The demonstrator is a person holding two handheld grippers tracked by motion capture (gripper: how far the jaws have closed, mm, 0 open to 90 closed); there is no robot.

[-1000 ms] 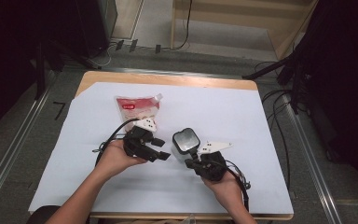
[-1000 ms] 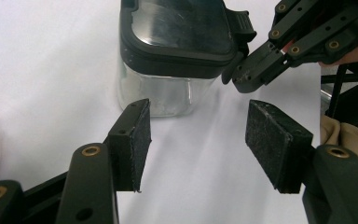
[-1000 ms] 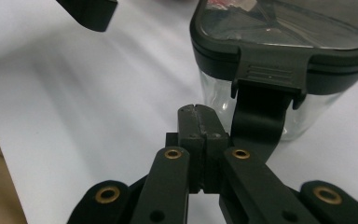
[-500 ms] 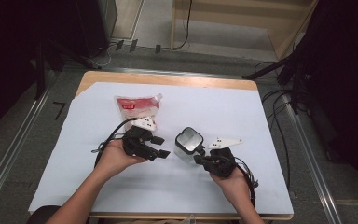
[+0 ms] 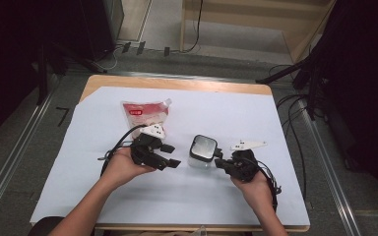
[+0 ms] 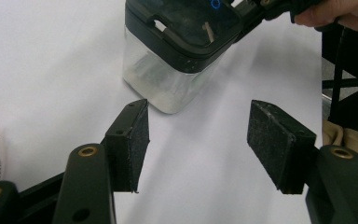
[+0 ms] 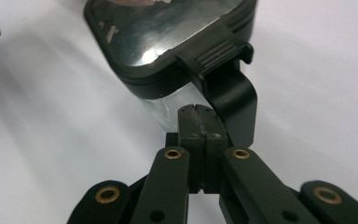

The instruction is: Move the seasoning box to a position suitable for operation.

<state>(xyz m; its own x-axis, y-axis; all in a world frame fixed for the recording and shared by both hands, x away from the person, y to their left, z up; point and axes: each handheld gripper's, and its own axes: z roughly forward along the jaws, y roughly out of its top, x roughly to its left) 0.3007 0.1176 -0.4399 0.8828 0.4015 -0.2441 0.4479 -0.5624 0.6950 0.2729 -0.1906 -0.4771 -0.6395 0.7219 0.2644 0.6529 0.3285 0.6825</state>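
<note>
Right tool (image 5: 220,162) closed beside container (image 5: 203,151) | white sheet (image 5: 275,128) | wooden table (image 5: 177,82)

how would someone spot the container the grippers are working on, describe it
On the white sheet covering the table, look between the two hand-held grippers near the front edge. The container stands there: a small clear square tub with a glossy black clip-on lid. Its only neighbour, the flat red-and-white pouch farther back, is soft and lies down.

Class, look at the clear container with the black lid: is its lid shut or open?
Shut. The black lid lies flat on the clear container, its rim seated all round, though the side latch hangs down.
</note>
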